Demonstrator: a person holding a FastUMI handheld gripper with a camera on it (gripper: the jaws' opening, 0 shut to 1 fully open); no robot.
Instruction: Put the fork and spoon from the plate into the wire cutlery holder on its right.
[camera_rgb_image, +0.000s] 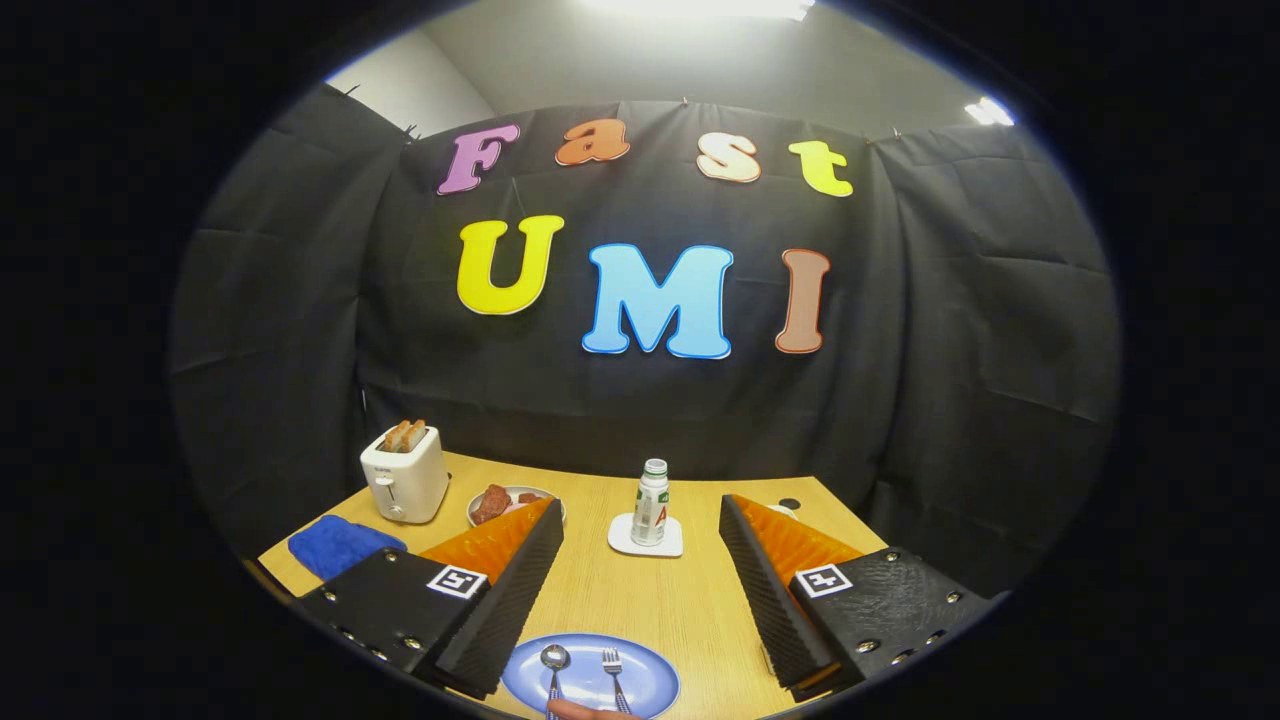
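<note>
The tool (640, 590) stood wide open over the wooden surface (640, 600), its two fingers splayed far apart at the lower left and lower right of the frame, with nothing held between them. A blue plate (655, 690) lay at the bottom centre of the frame, in the gap between the fingers and close under the near end of the tool. On the plate rested the spoon (554, 662), bowl pointing away, and just to its right the fork (613, 672), tines pointing away; the two lay side by side, a little apart, neither touched by a finger. At the very bottom edge, below the cutlery handles, a sliver of a person's fingertip (590, 711) showed (too little of it to tell more).

Beyond the fingers, at the centre of the surface, a small bottle (651, 503) with a green and white cap stood upright on a white coaster (646, 541). Toward the middle left a white toaster (405, 474) stood with slices of toast (404, 434) poking from its slots. Just right of it sat a bowl (515, 496) holding brownish food, partly hidden behind the left finger. A blue cloth (340, 545) lay in front of the toaster, at the lower left, beside the left finger's base.
</note>
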